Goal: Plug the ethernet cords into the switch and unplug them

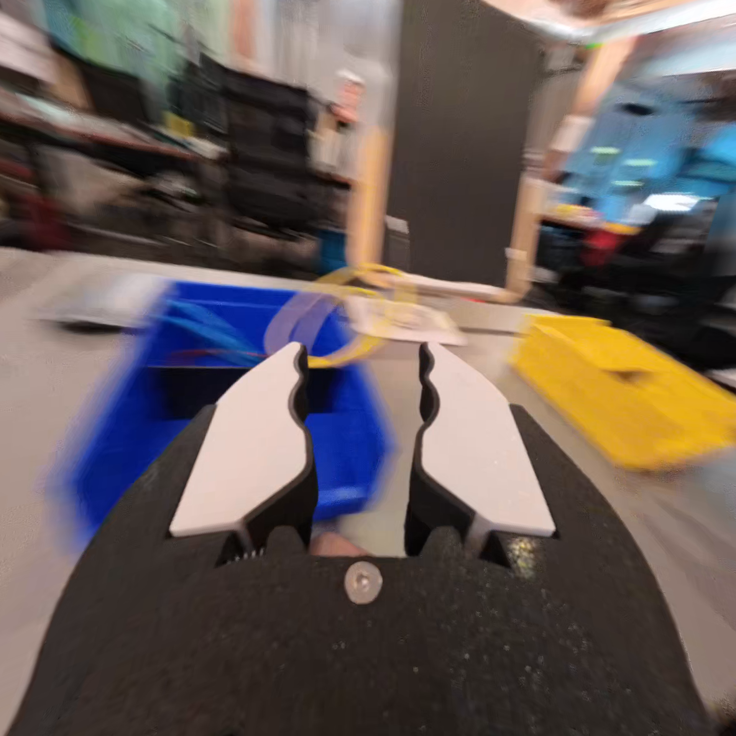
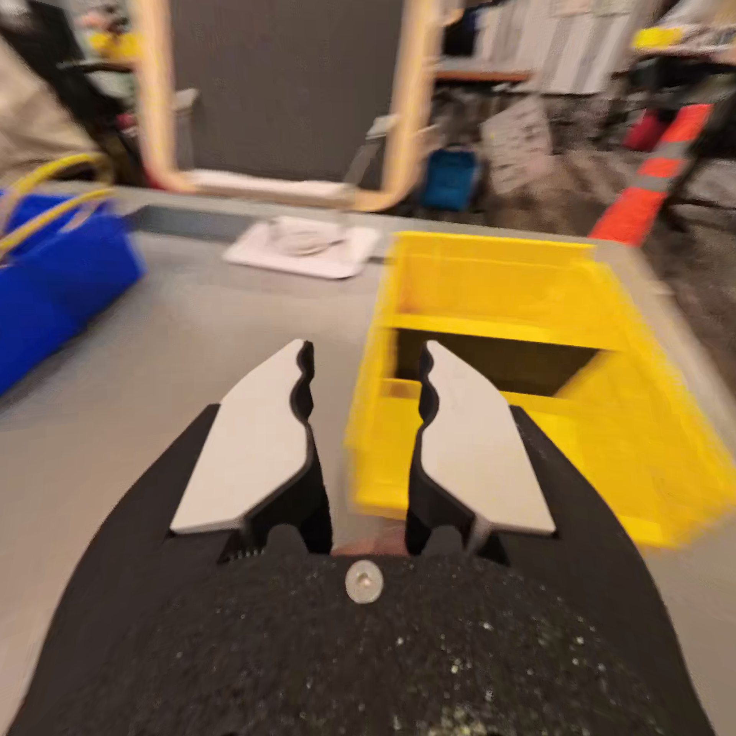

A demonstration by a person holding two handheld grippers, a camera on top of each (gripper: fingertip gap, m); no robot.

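Both tongs are released and empty: the left gripper point(image 1: 363, 352) faces the blue bin point(image 1: 223, 418) holding the cords point(image 1: 342, 356), probably to pick one. The right gripper point(image 2: 364, 350) hovers at the yellow bin point(image 2: 517, 358); the white slab point(image 2: 306, 249) beyond may be the switch, too blurred to tell.

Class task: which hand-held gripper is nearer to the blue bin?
Left. The left hand-held gripper hangs open right over the blue bin; the right hand-held gripper faces the yellow bin, blue bin off to its left.

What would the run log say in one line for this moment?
left tongs: open, empty, facing blue bin of cords | right tongs: open, empty, facing yellow bin | views blurred
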